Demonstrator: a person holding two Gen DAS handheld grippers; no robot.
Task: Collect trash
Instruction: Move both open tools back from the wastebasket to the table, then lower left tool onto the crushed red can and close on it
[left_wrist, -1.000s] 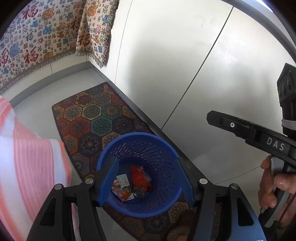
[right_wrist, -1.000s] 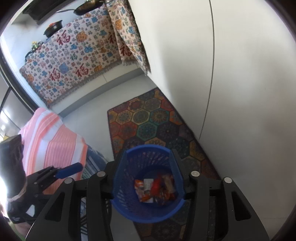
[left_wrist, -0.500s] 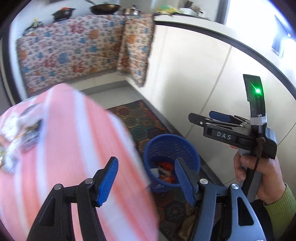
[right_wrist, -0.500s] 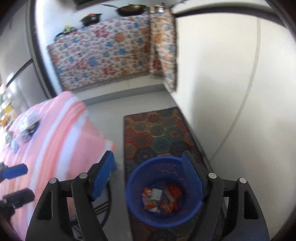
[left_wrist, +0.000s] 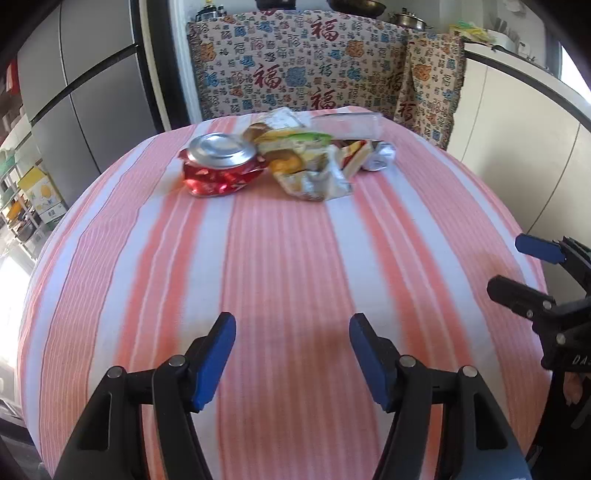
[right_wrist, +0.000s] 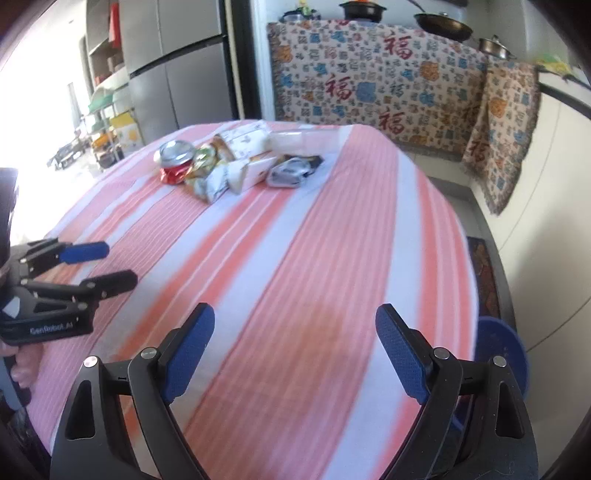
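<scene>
At the far end of the counter (left_wrist: 295, 258), covered by a pink-and-white striped cloth, the trash lay gathered in one cluster: a crushed red can (left_wrist: 218, 164) on the left, crumpled snack wrappers (left_wrist: 306, 162) touching it at the centre, and a silver foil piece (left_wrist: 380, 157) on the right, with a clear plastic tray (left_wrist: 347, 123) just behind. The left gripper (left_wrist: 291, 347) was held over the near part of the counter with its jaws wide and empty, aimed along the cloth toward the cluster, which suggested a reach for the next item. The right gripper (right_wrist: 293, 343) was likewise wide and empty, positioned near the right edge of the counter. A blue basket (right_wrist: 506, 354) stood on the floor below that edge, probably placed there so that collected items needed only a short carry off the counter.
</scene>
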